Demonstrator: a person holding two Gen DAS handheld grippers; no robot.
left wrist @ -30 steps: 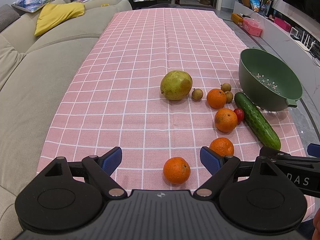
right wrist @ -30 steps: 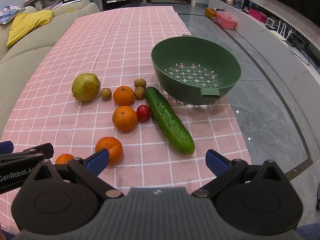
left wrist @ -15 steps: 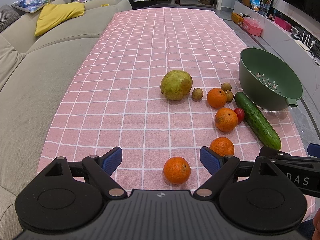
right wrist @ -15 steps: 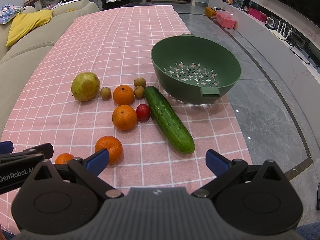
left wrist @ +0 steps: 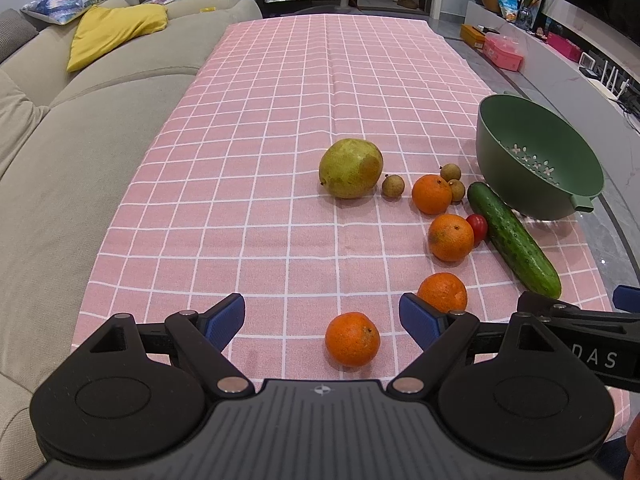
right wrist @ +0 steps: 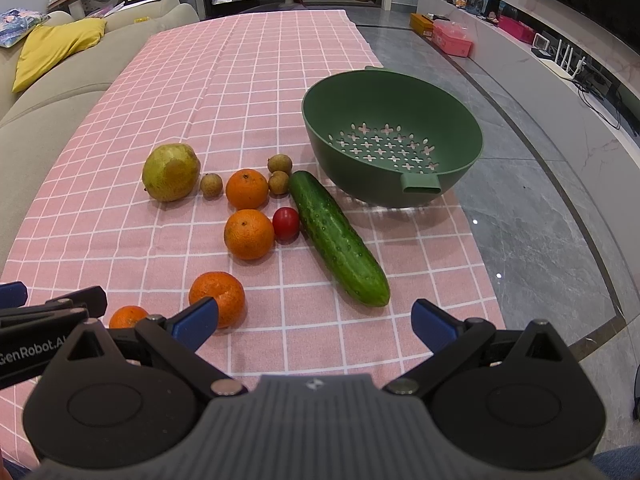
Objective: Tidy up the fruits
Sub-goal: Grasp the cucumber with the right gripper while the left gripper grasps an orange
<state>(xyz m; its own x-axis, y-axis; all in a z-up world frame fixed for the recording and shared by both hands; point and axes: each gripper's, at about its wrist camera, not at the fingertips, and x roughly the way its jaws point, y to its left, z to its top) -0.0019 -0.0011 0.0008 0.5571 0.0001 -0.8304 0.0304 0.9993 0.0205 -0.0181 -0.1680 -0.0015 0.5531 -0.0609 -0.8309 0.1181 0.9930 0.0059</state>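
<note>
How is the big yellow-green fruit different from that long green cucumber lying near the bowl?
Shape: the pear is plump and rounded, while the cucumber is long and slim.
Colour: the pear is pale yellow-green with a duller brownish patch; the cucumber is dark green and bumpy.
Place: the pear sits at the far left of the group, with one small brown fruit beside it; the cucumber lies at an angle next to the green colander.
Both rest on the pink checked cloth, outside the colander.

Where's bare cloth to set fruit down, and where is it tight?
Free: the pink checked tablecloth between the grey sofa and the yellow-green pear, plus everything beyond the pear. Crowded: the oranges, the red tomato and the dark green cucumber, which lies close to the green colander.
</note>
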